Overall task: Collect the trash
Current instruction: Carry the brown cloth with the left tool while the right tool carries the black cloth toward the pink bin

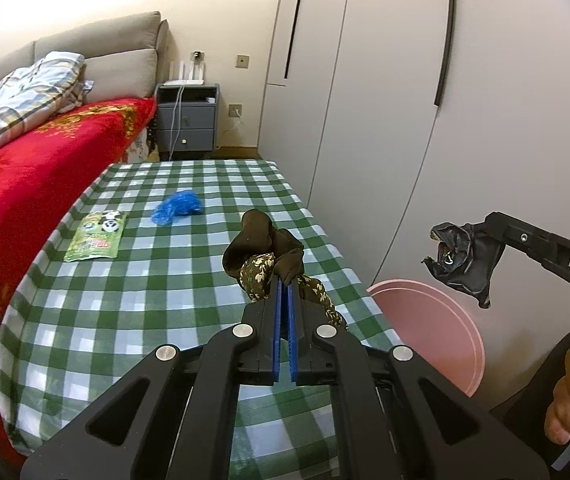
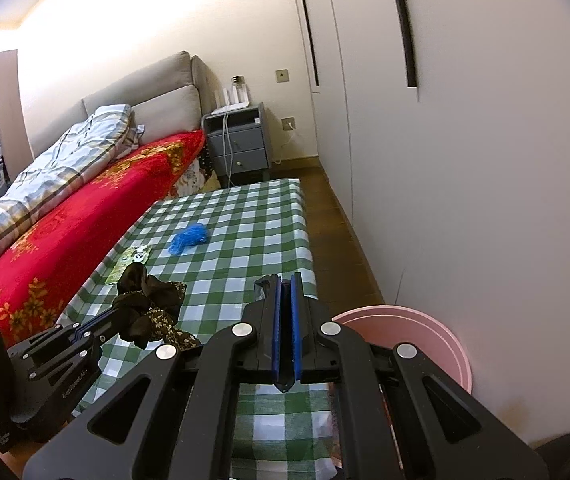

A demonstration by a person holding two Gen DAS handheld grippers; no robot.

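the left gripper (image 1: pixel 284 280) has its blue pads pressed together on a crumpled brown cloth with small cream flowers (image 1: pixel 263 254), and the cloth hangs up in the air over the table with the green and white check cover (image 1: pixel 145 280). the right gripper (image 2: pixel 284 280) is squeezed tight too, on a wrinkled scrap of black plastic (image 1: pixel 463 258) that droops from its tip. the round pink plastic bin (image 1: pixel 437 320) stands on the floor just past the table's right edge — from the left gripper it lies at about 4 o'clock, and from the right gripper at about 3 o'clock and lower down. the right hand looks nearer the bin, so its black scrap should likely drop in first. i cannot see what is inside the bin. still lying flat on the table are a crumpled blue plastic bag (image 1: pixel 179 206) at about 11 o'clock from the left gripper, and a flat green snack packet with pandas (image 1: pixel 97 236) at about 10 o'clock — both well apart from the grippers.
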